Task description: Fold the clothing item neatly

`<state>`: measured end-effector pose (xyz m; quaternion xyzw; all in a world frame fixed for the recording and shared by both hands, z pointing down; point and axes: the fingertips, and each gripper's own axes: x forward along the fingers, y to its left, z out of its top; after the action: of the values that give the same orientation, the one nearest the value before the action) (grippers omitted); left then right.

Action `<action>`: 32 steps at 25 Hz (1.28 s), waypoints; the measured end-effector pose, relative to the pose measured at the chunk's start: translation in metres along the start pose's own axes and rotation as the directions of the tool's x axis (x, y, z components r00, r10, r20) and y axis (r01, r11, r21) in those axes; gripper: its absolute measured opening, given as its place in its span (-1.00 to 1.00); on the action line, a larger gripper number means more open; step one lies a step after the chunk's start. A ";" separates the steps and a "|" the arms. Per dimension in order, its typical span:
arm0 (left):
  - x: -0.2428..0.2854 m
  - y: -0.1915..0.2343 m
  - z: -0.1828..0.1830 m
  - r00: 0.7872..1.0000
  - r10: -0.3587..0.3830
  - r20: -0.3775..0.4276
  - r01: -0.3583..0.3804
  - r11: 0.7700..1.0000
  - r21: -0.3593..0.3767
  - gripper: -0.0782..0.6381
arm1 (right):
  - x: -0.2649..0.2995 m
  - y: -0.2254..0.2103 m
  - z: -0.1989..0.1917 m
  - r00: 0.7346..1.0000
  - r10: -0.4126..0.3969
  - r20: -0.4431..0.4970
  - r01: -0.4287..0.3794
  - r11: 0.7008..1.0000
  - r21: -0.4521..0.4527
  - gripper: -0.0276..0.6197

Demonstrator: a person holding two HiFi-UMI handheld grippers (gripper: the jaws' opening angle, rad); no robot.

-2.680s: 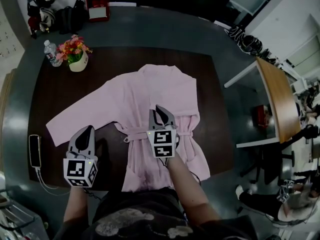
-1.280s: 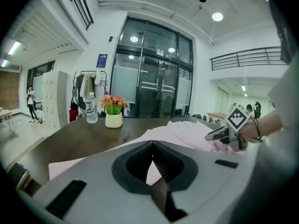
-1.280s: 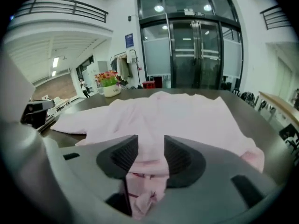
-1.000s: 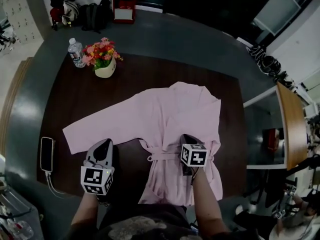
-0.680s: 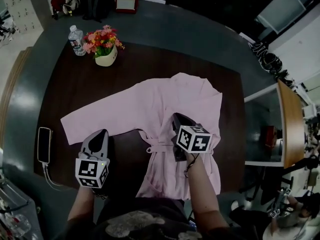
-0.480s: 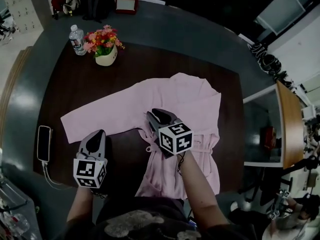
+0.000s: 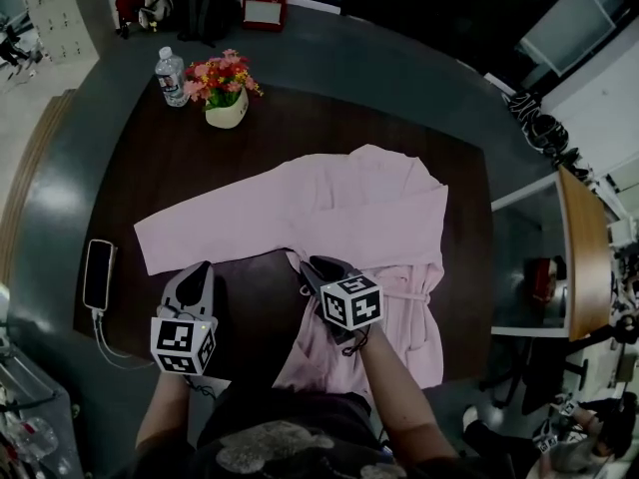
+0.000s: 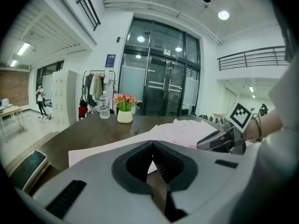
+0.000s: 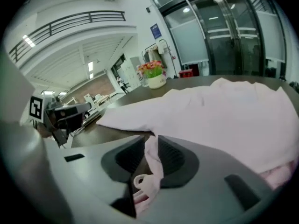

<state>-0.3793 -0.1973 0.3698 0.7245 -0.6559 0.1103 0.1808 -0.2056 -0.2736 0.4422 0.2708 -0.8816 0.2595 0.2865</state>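
Head view showed one soft pink robe (image 7: 349,208) spread on one dark desk (image 7: 160,168), plus two tools. Left tool (image 7: 200,268) was shut, empty. The right tool (image 7: 309,264) had its jaws opening, a thin robe strip between them.

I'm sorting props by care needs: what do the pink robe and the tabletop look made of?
Pink robe: soft matte woven or fleecy cloth, likely cotton; it drapes, creases and shows no sheen. Table: dark brown wood or wood-look laminate, smooth, low sheen; grain too faint to tell which.
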 end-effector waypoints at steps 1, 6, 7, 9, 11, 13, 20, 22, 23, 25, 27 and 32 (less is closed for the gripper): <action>-0.002 -0.002 -0.001 1.000 -0.002 -0.002 0.002 1.000 -0.002 -0.75 | 0.005 0.007 -0.004 1.000 0.020 -0.024 -0.021 0.999 -0.036 -0.70; -0.019 -0.010 -0.004 1.000 0.015 0.011 -0.015 1.000 -0.002 -0.75 | 0.001 0.036 0.005 0.998 0.063 0.018 -0.061 0.996 -0.066 -0.70; -0.024 -0.010 -0.005 1.000 0.024 0.015 -0.024 1.000 -0.004 -0.75 | -0.004 0.041 0.005 0.997 0.066 0.033 -0.064 0.996 -0.068 -0.70; -0.037 -0.012 -0.008 0.999 0.045 0.022 -0.045 0.999 -0.007 -0.75 | -0.016 0.053 0.001 0.995 0.086 0.052 -0.082 0.993 -0.083 -0.70; -0.053 -0.017 -0.013 0.998 0.066 0.025 -0.066 0.998 -0.009 -0.75 | -0.031 0.065 -0.005 0.990 0.118 0.071 -0.111 0.990 -0.091 -0.70; -0.071 -0.027 -0.017 0.996 0.084 0.027 -0.083 0.996 -0.012 -0.75 | -0.048 0.074 -0.012 0.985 0.140 0.098 -0.131 0.987 -0.090 -0.70; -0.134 -0.079 -0.030 0.990 0.120 0.068 -0.118 0.993 -0.024 -0.75 | -0.108 0.080 -0.050 0.973 0.125 0.195 -0.119 0.992 -0.044 -0.70; -0.154 -0.088 -0.037 0.988 0.139 0.074 -0.137 0.990 -0.033 -0.75 | -0.120 0.088 -0.065 0.970 0.124 0.210 -0.112 0.991 -0.066 -0.70; -0.164 -0.091 -0.042 0.986 0.151 0.071 -0.149 0.988 -0.038 -0.75 | -0.124 0.094 -0.071 0.968 0.126 0.216 -0.111 0.991 -0.082 -0.70; -0.178 -0.095 -0.054 0.983 0.177 0.055 -0.174 0.983 -0.050 -0.75 | -0.131 0.103 -0.078 0.966 0.116 0.232 -0.095 0.990 -0.102 -0.71; -0.190 -0.097 -0.066 0.980 0.194 0.037 -0.192 0.979 -0.064 -0.76 | -0.137 0.109 -0.080 0.961 0.096 0.261 -0.072 0.992 -0.101 -0.80; -0.208 -0.083 -0.070 0.976 0.213 0.037 -0.209 0.975 -0.074 -0.75 | -0.154 0.132 -0.060 0.943 0.087 0.322 -0.069 0.995 -0.069 -0.90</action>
<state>-0.3158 0.0263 0.3411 0.6463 -0.7364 0.0895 0.1786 -0.1601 -0.0910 0.3451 0.2664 -0.9337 0.1974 0.1348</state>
